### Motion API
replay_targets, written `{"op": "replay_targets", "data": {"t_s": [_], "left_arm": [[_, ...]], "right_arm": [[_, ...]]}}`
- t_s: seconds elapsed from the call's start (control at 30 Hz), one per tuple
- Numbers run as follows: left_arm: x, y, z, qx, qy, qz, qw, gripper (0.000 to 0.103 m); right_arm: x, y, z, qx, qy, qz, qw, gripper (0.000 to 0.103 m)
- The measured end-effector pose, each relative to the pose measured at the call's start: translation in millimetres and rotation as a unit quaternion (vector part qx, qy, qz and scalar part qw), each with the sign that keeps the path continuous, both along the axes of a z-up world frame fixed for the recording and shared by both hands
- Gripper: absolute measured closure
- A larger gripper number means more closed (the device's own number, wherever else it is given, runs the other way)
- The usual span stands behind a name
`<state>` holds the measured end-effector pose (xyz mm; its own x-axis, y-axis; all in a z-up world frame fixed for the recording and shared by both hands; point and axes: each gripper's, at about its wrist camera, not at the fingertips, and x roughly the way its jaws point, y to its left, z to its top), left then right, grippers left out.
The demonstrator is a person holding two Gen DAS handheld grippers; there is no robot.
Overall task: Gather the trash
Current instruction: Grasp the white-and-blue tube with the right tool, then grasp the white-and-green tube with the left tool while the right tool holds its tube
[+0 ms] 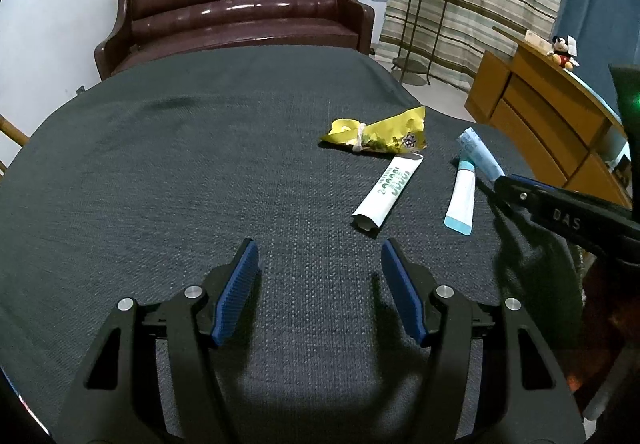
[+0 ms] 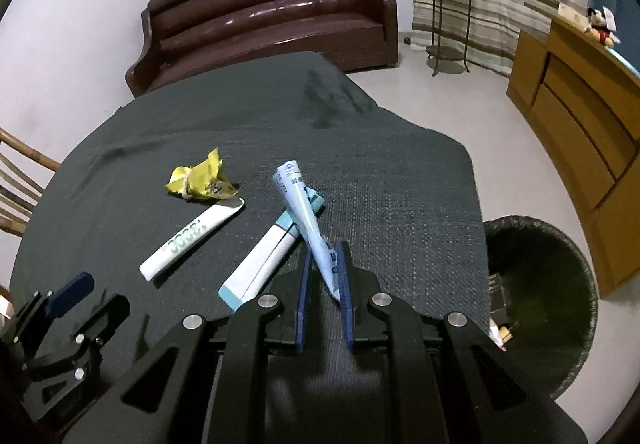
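Right hand-held gripper (image 2: 323, 268) pinching blue wrapper (image 2: 306, 211) by tail for trash bin (image 2: 540, 300); left hand-held gripper (image 1: 318, 284) idling wide open over bench (image 1: 160, 183).

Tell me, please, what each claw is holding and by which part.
The right claw grips the light blue wrapper by its near, lower end; the left claw is open, holding nothing.

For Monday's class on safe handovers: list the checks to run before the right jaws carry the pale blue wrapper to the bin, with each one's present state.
1. Right gripper shut on the pale blue wrapper: ok.
2. Wrapper lifted off the table: cannot tell; its free end points up.
3. Bin open and beside the table: ok.
4. Left gripper open, holding nothing, out of the way: ok.
5. White tube free of the wrapper: cannot tell; they overlap.
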<state>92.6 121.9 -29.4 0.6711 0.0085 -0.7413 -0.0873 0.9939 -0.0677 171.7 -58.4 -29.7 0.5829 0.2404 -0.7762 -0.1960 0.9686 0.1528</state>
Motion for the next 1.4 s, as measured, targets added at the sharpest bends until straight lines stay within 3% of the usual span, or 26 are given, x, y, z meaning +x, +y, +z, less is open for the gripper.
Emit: {"op": "replay_targets", "data": {"t_s": [0.17,0.4,0.53,0.9,1.27,1.4], "left_arm": [[2.1,-1.0,-2.9,0.0,0.004,-0.001,1.0,0.041],[5.1,-3.5,-4.8,0.002,0.006,-0.001,1.0,0.041],[6.0,-5.8,-4.1,0.004,0.005,-0.004,1.0,0.041],[26.9,-22.9,2.7,0.022,0.002,-0.036,0.9991,0.04],[69.2,-31.3,-8.5,0.026,0.03,-0.066,0.997,0.04],[74.5,-33.3,-13.5,0.028,0.039,-0.078,0.9958,0.046]], "right_arm": [[4.4,-1.6,-2.8,0.004,0.003,-0.006,1.0,0.081],[5.3,-3.4,-6.9,0.013,0.009,-0.01,1.0,0.08],[2.9,-4.4,-8.1,0.015,0.008,-0.008,1.0,0.092],[-6.5,-12.5,-2.9,0.016,-0.013,-0.021,1.0,0.093],[-3.6,-18.2,-7.2,0.025,-0.007,-0.026,0.999,0.093],[-2.8,-19.9,-8.3,0.028,-0.005,-0.025,0.999,0.093]]}}
